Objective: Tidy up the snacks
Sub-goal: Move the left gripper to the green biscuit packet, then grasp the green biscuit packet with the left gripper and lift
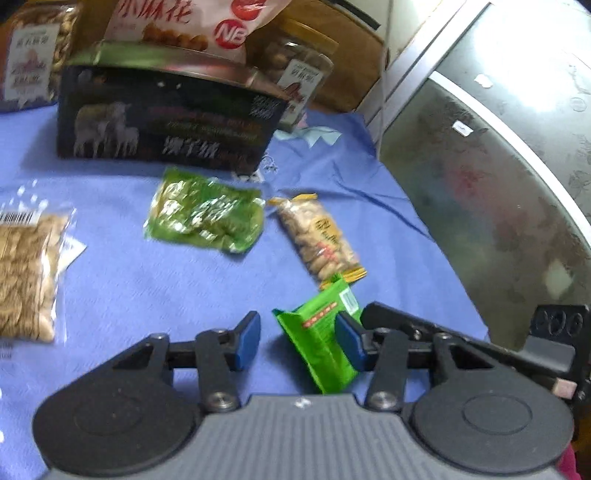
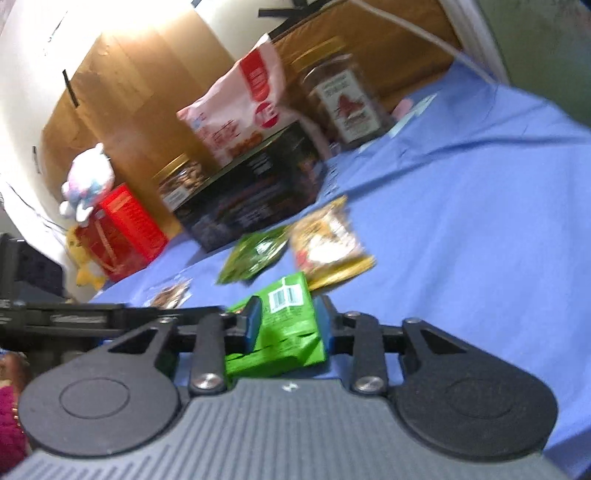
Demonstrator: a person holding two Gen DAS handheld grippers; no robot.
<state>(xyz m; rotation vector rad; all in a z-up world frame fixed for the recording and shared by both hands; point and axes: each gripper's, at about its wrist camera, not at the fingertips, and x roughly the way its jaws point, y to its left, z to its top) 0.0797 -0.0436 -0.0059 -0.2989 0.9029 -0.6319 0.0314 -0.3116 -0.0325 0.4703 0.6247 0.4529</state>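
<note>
A small bright green packet [image 2: 284, 321] with a barcode sits between the blue pads of my right gripper [image 2: 288, 317], which is shut on it just above the blue cloth [image 2: 461, 240]. In the left wrist view the same green packet [image 1: 317, 332] leans against the right pad of my left gripper [image 1: 299, 328]. A clear gap separates it from the left pad, so that gripper is open. A crinkled green pouch [image 1: 207, 214] and a peanut packet [image 1: 321, 240] lie just beyond. The right gripper's black frame reaches in from the right.
A black box with sheep [image 1: 162, 118] stands at the back with a pink snack bag [image 1: 192, 22] on it and jars [image 1: 303, 70] on both sides. A clear bag of nuts [image 1: 26, 273] lies left. A red box [image 2: 125, 229] and plush toys [image 2: 85, 181] sit far left. A grey round surface [image 1: 498, 184] borders the cloth's right.
</note>
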